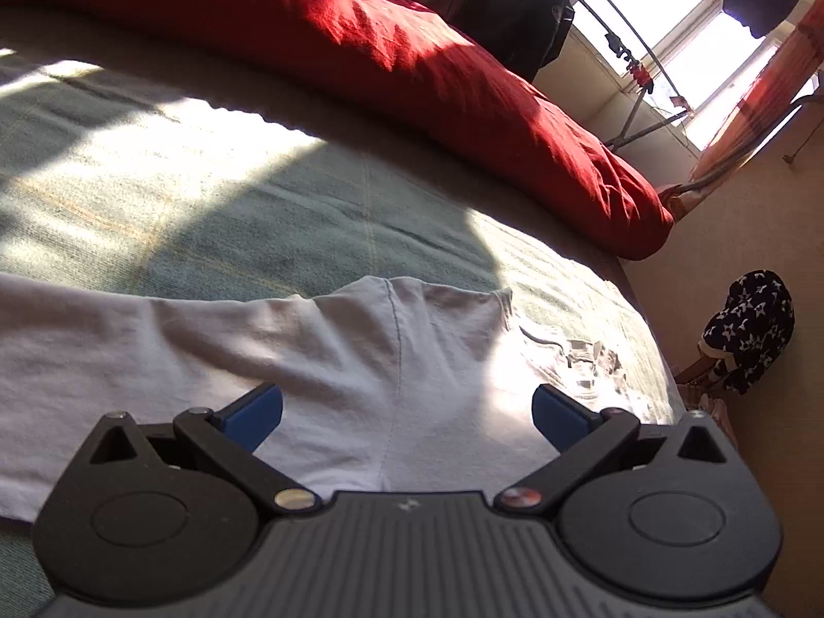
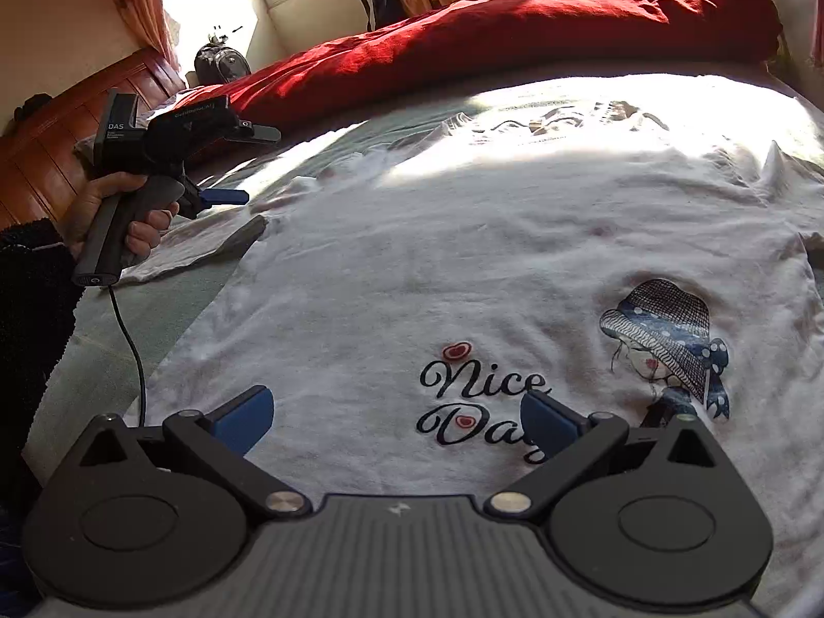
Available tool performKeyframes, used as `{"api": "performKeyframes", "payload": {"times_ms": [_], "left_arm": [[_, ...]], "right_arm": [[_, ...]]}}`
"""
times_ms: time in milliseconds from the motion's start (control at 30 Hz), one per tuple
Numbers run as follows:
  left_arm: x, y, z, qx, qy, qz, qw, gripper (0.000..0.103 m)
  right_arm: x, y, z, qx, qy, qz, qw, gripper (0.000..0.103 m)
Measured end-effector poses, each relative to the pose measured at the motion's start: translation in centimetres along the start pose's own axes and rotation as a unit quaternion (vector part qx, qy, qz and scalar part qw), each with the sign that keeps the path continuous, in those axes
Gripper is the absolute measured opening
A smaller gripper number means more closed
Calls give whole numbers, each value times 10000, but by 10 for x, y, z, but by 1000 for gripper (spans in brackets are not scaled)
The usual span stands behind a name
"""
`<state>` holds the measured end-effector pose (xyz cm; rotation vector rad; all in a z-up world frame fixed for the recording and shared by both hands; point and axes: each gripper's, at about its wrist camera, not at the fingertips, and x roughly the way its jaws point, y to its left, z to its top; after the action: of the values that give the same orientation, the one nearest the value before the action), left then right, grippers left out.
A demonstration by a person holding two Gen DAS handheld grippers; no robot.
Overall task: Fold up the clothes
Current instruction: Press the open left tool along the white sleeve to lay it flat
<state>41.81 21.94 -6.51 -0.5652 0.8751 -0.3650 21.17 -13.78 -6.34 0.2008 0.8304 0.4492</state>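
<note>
Sunlight is falling in broad patches across a bed covered with a grey-green blanket [image 1: 288,216], and a rumpled red duvet [image 2: 515,36] is lying along the far side of it. Beyond the bed, bright windows [image 1: 664,5] are showing, with an orange curtain [image 1: 772,77] hanging beside them, dark clothes draped on a drying rack [image 1: 520,10], and a dark star-patterned garment [image 1: 747,329] sitting on the beige floor. A wooden headboard [image 2: 56,139] is standing at the left of the right wrist view.

A white T-shirt [image 2: 463,268] is lying spread flat on the blanket, print side up. Its long axis is running away from the right gripper [image 2: 396,419] toward the red duvet, and its "Nice Day" lettering [image 2: 479,407] is reading upright from the near end, with a picture of a girl in a hat [image 2: 669,340] just beside it. One short sleeve [image 2: 206,247] is sticking out to the left, lying flat on the blanket.

The right gripper is hovering low over the near part of the shirt, its blue fingers [image 2: 242,417] standing wide apart with nothing between them. The left gripper [image 1: 407,414] is being held in a hand [image 2: 113,216] with a dark fuzzy sleeve [image 2: 31,298], a black cable trailing from its handle. It is hanging over the sleeve side of the shirt, its fingers likewise spread apart, with white cloth and a seam showing in the gap but not being pinched.
</note>
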Motion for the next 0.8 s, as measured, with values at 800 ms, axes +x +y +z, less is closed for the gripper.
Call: {"api": "performKeyframes", "payload": {"times_ms": [800], "left_arm": [[-57,89,-18,-538,-307,989,9932,102]], "right_arm": [[5,17,-8,-195,295,-76,9993,103]]}}
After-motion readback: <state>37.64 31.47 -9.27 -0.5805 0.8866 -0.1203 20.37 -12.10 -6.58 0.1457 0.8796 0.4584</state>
